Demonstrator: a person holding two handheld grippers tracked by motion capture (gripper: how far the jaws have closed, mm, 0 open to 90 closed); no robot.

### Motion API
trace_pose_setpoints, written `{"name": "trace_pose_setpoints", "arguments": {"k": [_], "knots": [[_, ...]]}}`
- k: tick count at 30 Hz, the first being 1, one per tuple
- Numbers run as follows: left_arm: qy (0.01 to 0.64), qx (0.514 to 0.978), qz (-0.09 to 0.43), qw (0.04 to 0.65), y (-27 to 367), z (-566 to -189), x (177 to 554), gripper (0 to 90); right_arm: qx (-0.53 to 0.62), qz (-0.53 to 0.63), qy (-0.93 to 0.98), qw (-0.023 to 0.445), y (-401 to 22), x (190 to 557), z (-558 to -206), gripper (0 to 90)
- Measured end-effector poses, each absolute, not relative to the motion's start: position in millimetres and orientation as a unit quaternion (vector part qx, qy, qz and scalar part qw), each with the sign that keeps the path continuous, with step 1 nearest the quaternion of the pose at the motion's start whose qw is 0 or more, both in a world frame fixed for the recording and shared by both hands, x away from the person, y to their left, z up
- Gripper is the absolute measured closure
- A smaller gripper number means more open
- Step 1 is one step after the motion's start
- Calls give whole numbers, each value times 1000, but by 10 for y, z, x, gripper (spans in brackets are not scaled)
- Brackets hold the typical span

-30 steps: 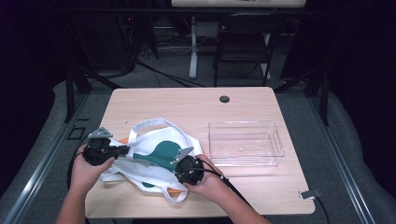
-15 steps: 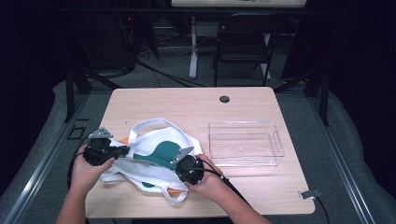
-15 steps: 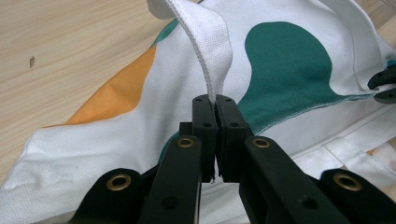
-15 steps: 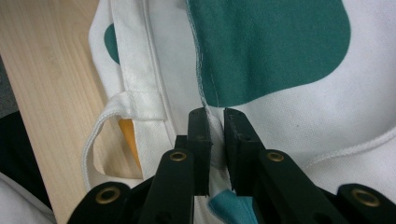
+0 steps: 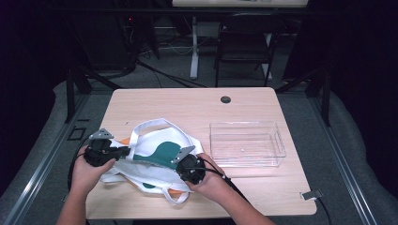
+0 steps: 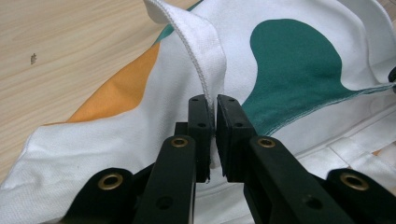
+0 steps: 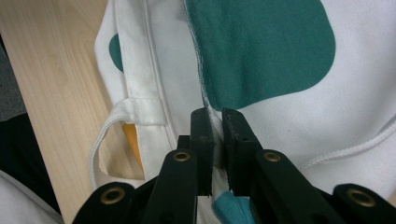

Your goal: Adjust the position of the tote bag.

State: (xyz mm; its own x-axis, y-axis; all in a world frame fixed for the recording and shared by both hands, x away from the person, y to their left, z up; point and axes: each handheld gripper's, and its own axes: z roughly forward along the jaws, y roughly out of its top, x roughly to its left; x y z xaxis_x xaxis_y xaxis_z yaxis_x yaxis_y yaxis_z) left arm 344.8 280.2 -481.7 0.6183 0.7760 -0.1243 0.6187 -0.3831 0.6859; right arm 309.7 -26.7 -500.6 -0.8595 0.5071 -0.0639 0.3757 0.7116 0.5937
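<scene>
While pinched: bag (image 5: pixel 159 154), both tongs.

1. The pale wooden bench (image 5: pixel 155 101) has a dark round cable port (image 5: pixel 225 99) near its far edge.
2. A white tote bag (image 5: pixel 150 161) lies on its near left.
3. A clear plastic bin (image 5: pixel 247 144) stands just beside the bag, to its right.

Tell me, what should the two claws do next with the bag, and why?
Probably lift together. The left claw and right claw each pinch an edge of the white tote bag, whose jaws have just been closing on cloth, and the clear bin sits beside it.
</scene>
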Motion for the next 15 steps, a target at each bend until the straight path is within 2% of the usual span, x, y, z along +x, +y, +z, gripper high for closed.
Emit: {"name": "trace_pose_setpoints", "arguments": {"k": [15], "knots": [[423, 823, 113, 361, 2805, -4815, 3444, 793, 237, 307, 913, 126, -281, 3069, -4844, 838]]}}
